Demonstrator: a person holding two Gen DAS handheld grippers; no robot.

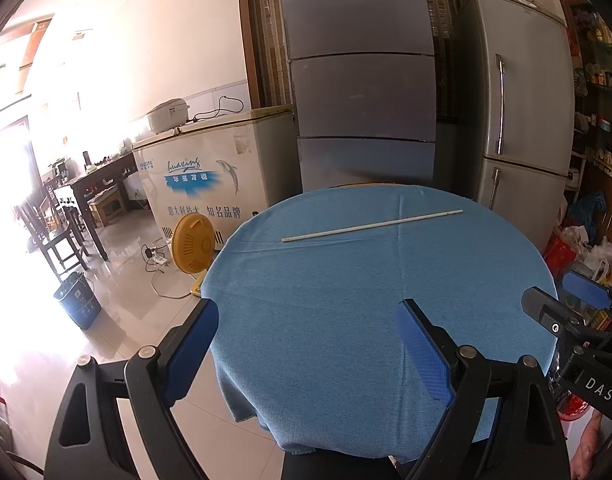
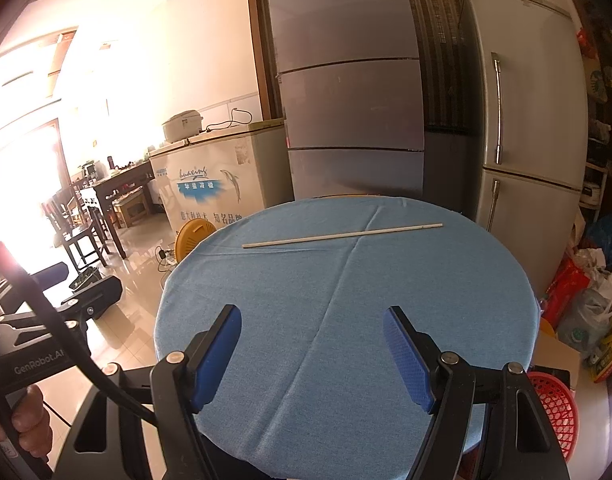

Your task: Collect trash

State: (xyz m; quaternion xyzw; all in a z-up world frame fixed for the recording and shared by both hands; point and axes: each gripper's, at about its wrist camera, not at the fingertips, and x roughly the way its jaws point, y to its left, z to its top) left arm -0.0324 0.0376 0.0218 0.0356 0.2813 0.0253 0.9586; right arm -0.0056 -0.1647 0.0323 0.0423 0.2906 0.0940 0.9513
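A thin white stick (image 1: 372,225) lies slantwise on the far half of a round table under a blue cloth (image 1: 346,280); the right wrist view shows the same stick (image 2: 342,235) and cloth (image 2: 346,300). My left gripper (image 1: 308,316) hovers over the near edge of the table, open, nothing between its blue pads. My right gripper (image 2: 312,322) hangs over the near part of the cloth, also open and empty. Each gripper shows in the other's view: the right gripper (image 1: 562,292) at the right edge, the left gripper (image 2: 81,280) at the left edge.
A red mesh basket (image 2: 556,408) stands low at the table's right. Bags and bottles (image 2: 590,312) crowd the floor beside it. A dark bin (image 1: 77,300) and a yellow fan (image 1: 193,244) stand on the tiled floor at left. Refrigerators (image 1: 362,92) and a chest freezer (image 1: 209,168) rise behind the table.
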